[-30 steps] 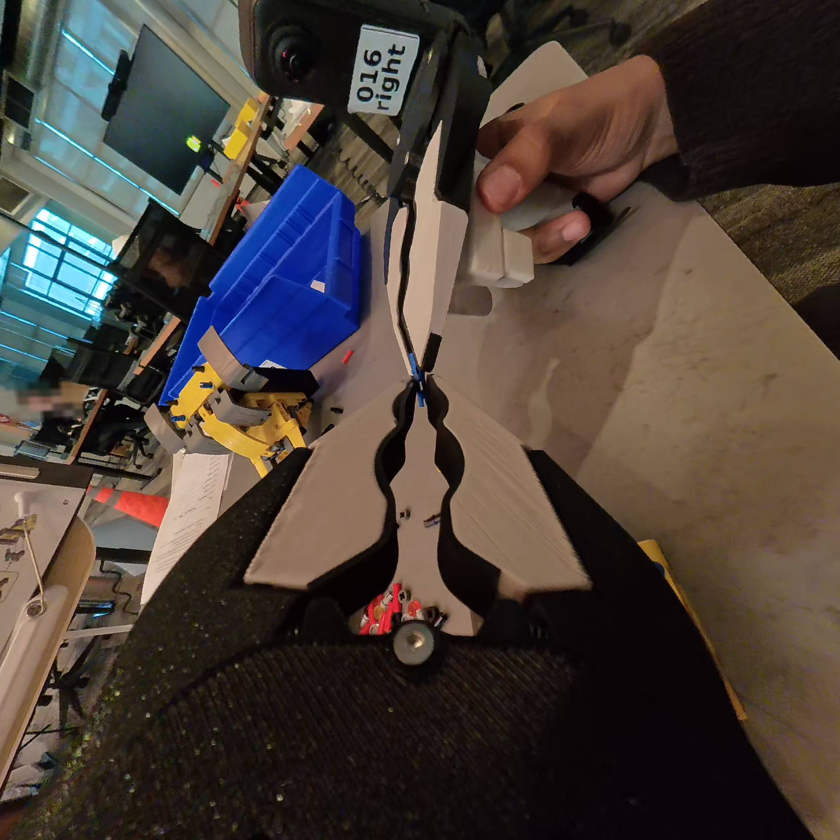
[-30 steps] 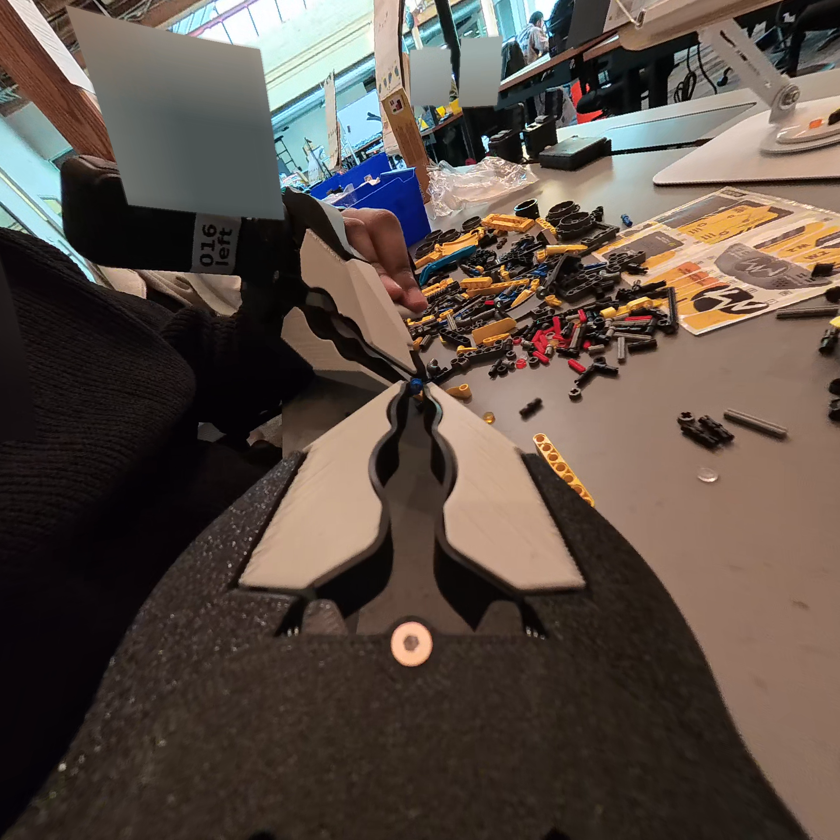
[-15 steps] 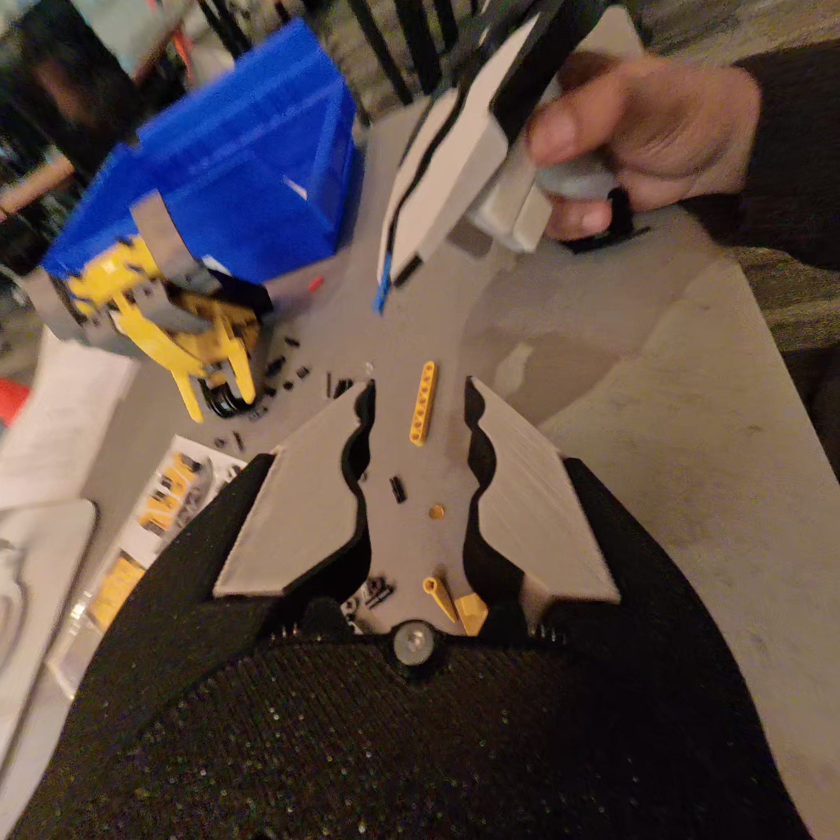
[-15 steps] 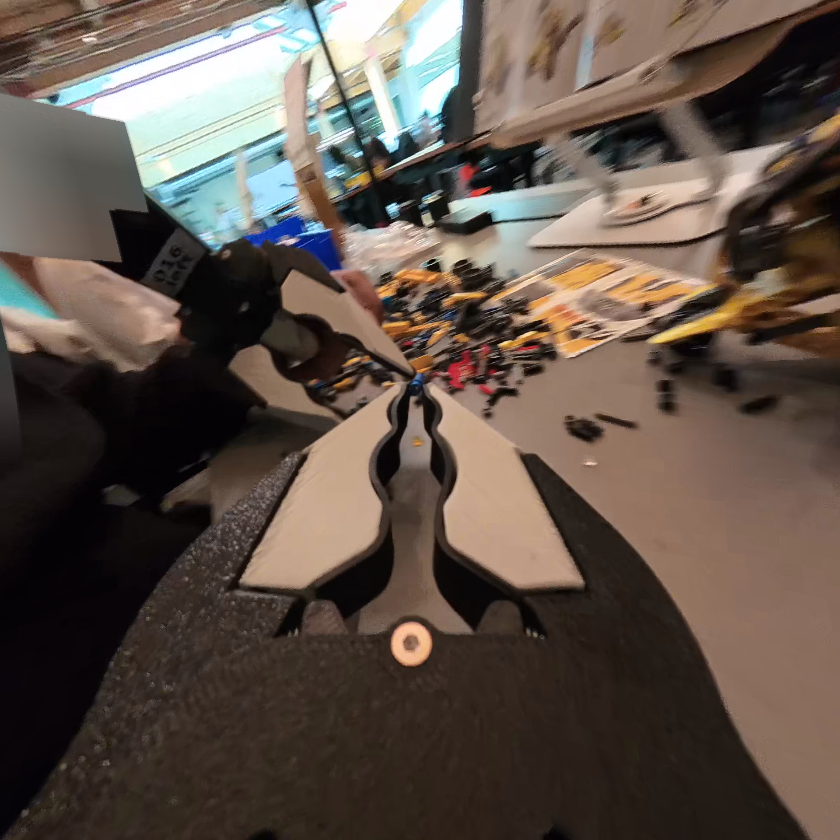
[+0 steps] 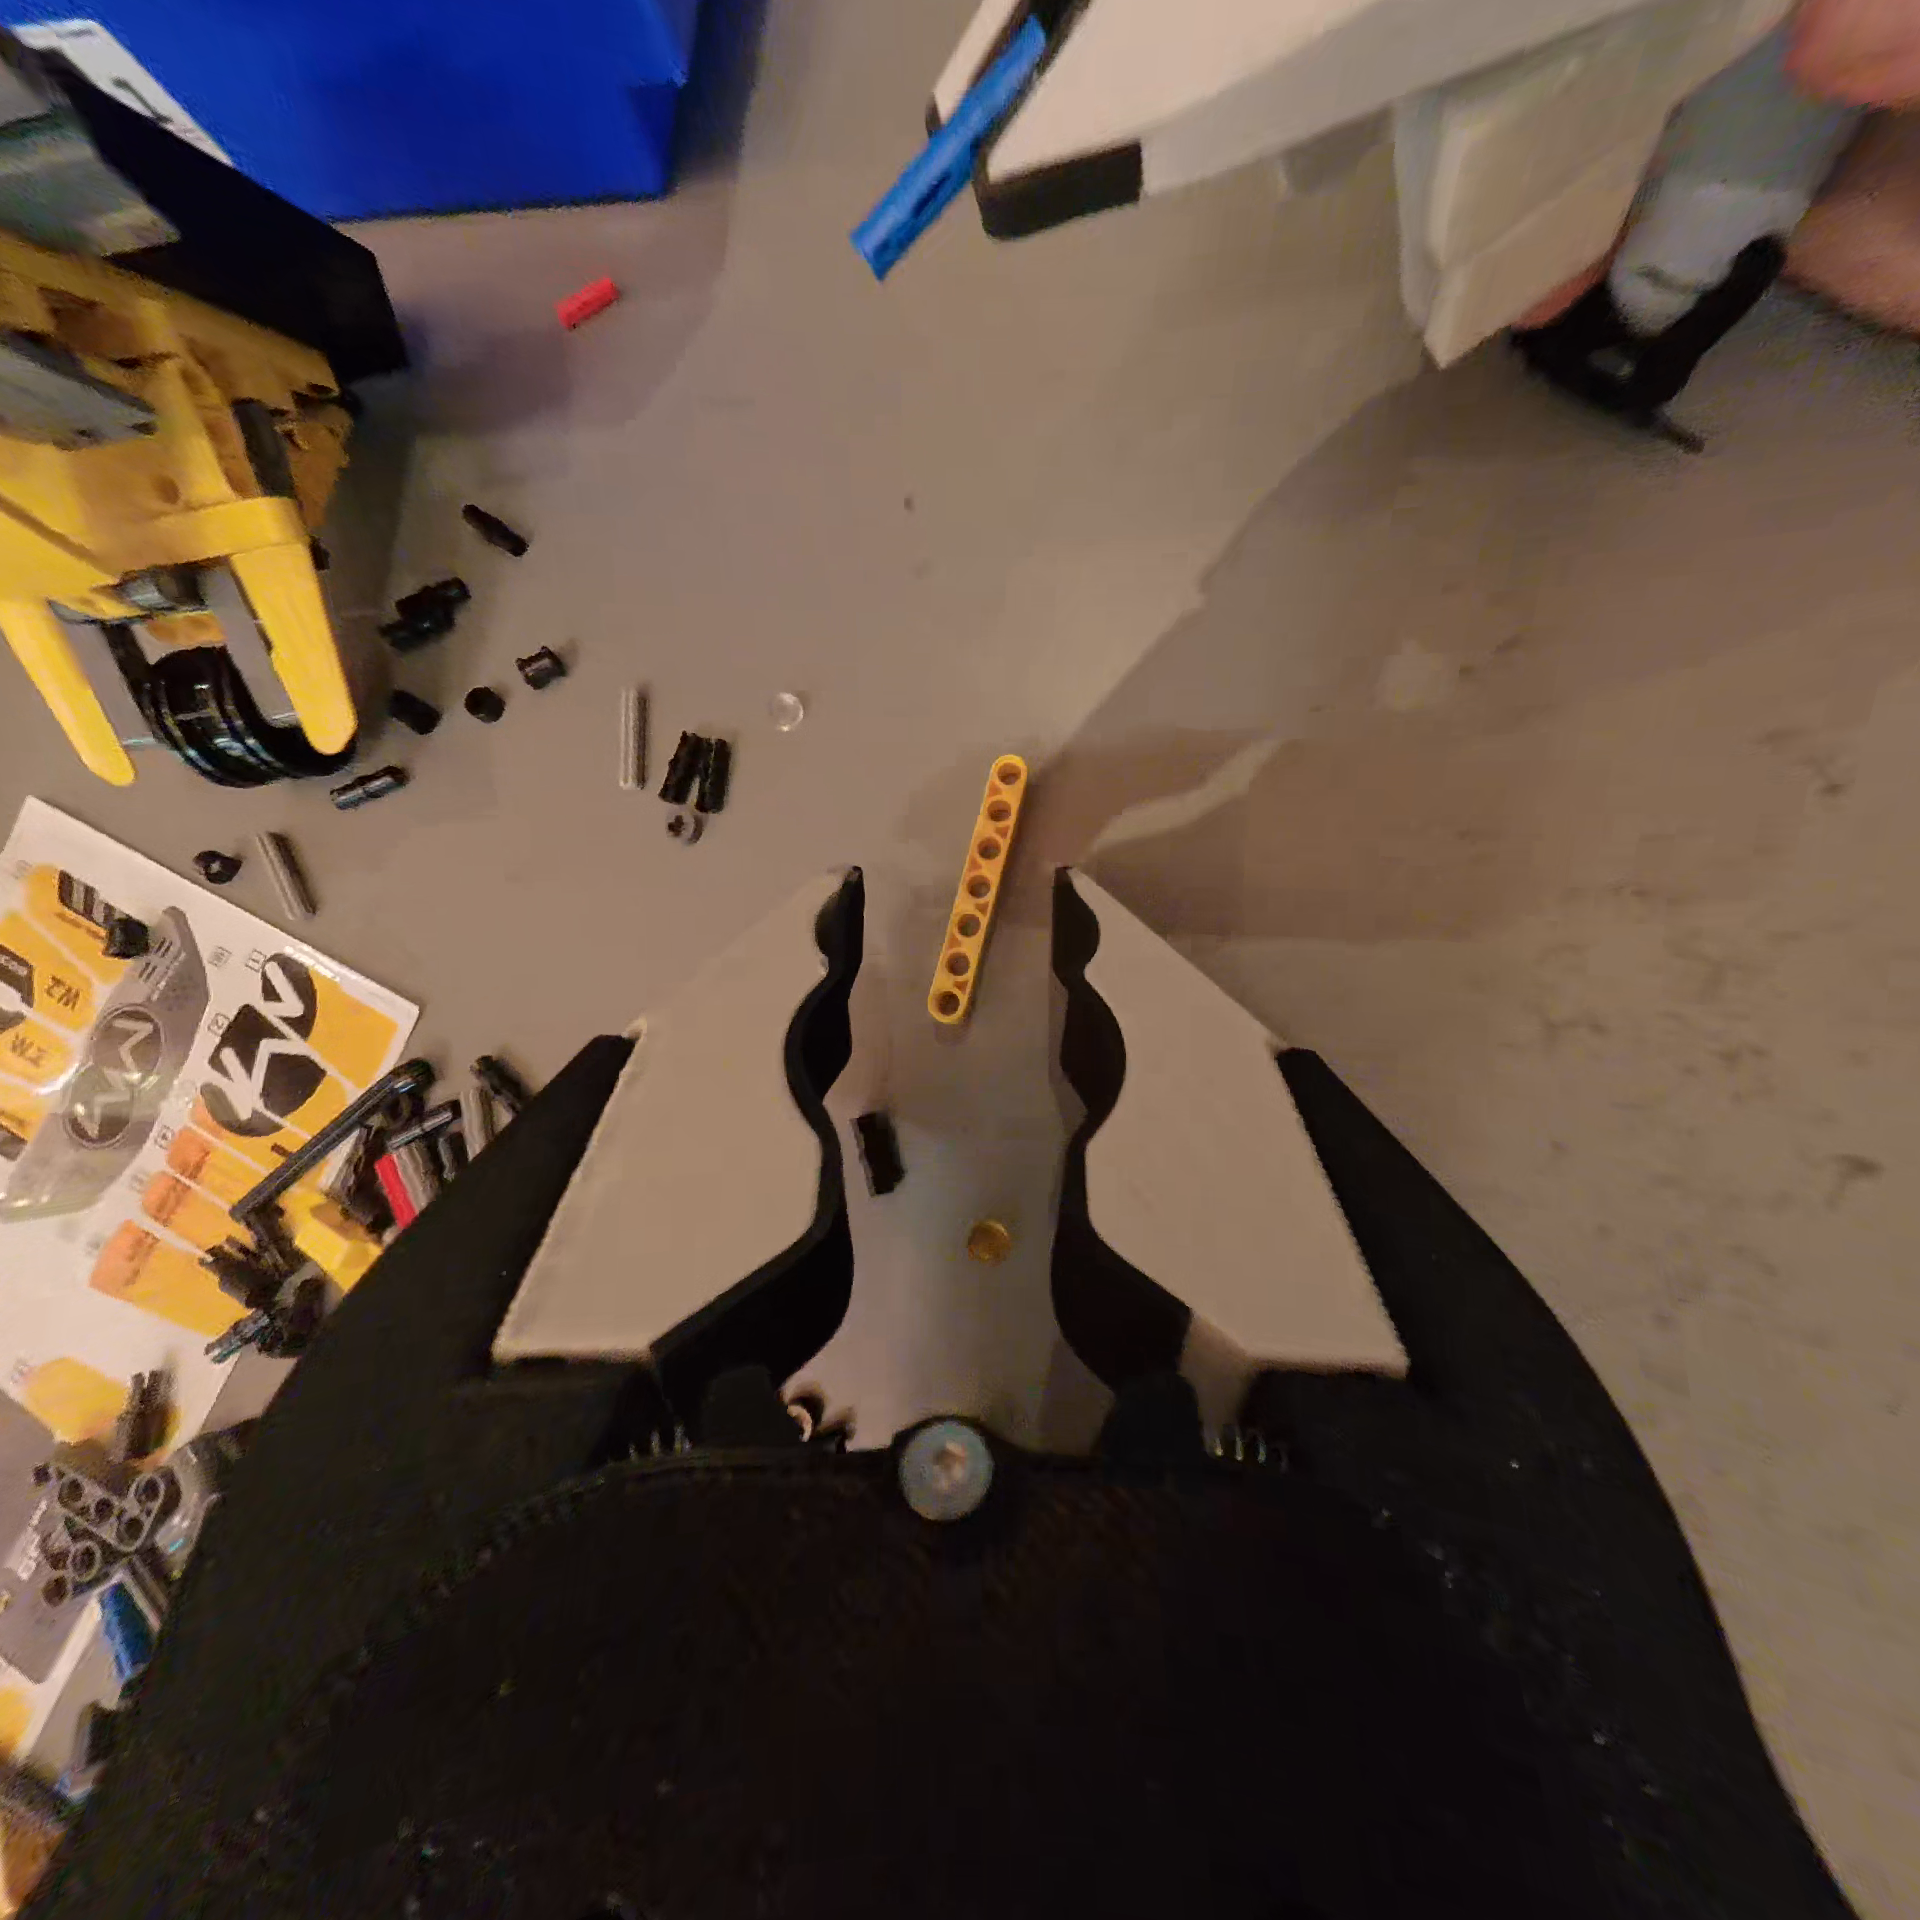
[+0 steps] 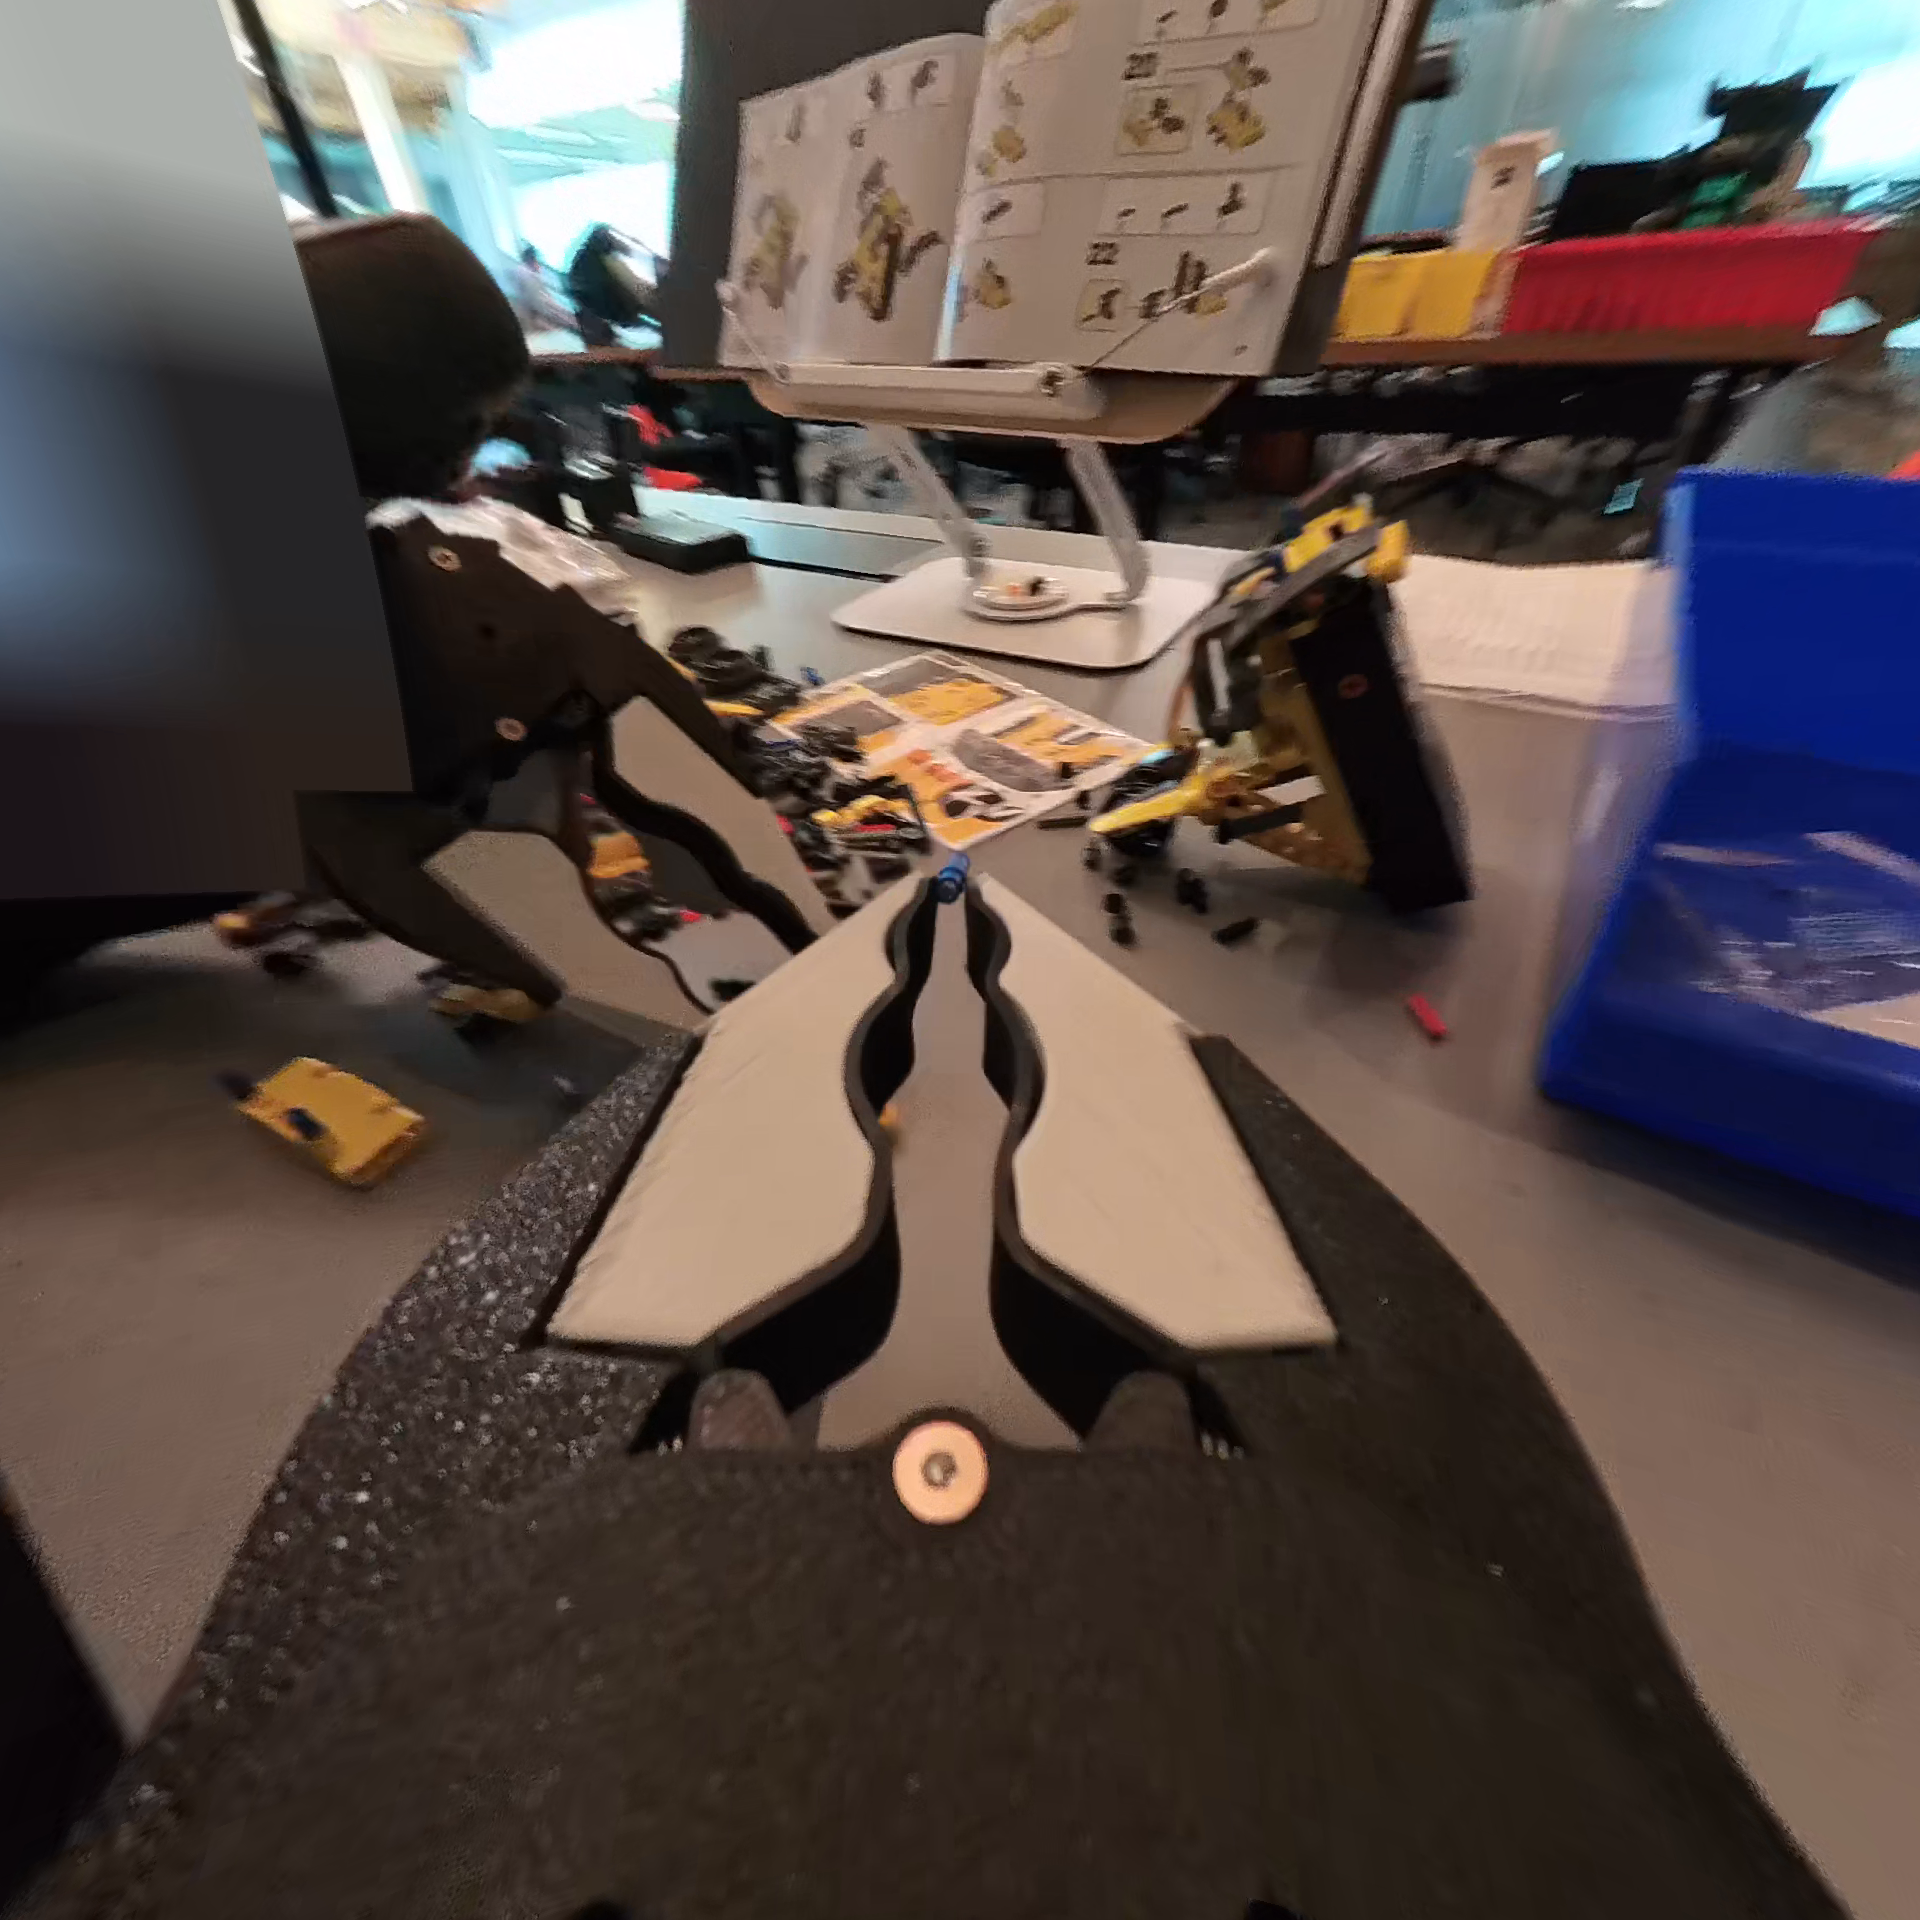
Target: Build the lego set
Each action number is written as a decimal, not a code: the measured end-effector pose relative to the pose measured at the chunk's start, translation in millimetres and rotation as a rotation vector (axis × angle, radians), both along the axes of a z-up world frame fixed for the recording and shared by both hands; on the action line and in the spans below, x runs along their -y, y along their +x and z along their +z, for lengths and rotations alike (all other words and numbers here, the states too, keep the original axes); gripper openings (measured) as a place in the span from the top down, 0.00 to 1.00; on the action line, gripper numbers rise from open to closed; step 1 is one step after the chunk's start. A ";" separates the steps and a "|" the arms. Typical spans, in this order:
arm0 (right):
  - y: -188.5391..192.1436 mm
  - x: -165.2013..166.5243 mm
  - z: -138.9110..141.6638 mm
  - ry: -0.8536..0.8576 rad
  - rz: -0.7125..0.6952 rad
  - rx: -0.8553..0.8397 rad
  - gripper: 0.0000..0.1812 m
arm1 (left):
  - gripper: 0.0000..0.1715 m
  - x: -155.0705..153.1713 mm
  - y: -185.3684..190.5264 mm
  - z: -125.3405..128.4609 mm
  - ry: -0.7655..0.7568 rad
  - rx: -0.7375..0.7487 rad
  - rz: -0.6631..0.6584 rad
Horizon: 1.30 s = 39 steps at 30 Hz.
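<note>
1. The left gripper [image 5: 956,883] points steeply down at the grey table [image 5: 1455,935], its two fingers spread wide with nothing between them.
2. A yellow beam with a row of holes [image 5: 977,888] lies flat on the table in the gap just past the left fingertips, touching neither finger.
3. The right gripper [image 6: 948,883] is held lower and nearly level, aimed across the table; its fingers are pinched together on a small blue pin [image 6: 950,881] that pokes out at the tips.
4. In the left wrist view the blue pin shows as a short blue rod sticking out of the right gripper's tips at the upper edge, above the table and well apart from the yellow beam.
5. The partly built yellow and black model [image 6: 1309,727] stands tilted on the table beyond the right gripper, beside a blue bin [image 6: 1766,831].
6. Loose black pins [image 5: 696,769] and a sticker sheet [image 5: 156,1091] lie left of the left gripper.
7. An open instruction booklet [image 6: 1039,187] rests on a stand behind.
</note>
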State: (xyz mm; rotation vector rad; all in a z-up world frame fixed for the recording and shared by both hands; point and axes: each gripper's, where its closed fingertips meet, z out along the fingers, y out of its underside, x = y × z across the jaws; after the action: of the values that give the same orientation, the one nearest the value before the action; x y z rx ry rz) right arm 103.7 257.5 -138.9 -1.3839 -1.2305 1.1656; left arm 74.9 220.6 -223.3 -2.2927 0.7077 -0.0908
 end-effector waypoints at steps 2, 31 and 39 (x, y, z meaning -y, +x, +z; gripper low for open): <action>8.4 -6.5 -1.0 0.125 -0.110 0.035 0.98 | 0.83 1.7 4.5 -7.0 -0.026 0.008 -0.011; 38.0 78.8 -82.1 0.171 0.430 0.840 0.97 | 0.96 55.4 57.1 -13.3 -0.063 0.054 -0.188; 36.1 78.7 -82.3 0.184 0.480 1.003 0.98 | 0.96 55.3 56.9 -13.6 -0.045 0.058 -0.190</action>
State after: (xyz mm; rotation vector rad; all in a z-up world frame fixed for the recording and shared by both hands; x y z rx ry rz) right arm 139.8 178.8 -221.2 -1.6232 -2.4048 0.5758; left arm 131.8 165.3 -237.0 -2.2504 0.8993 -0.2633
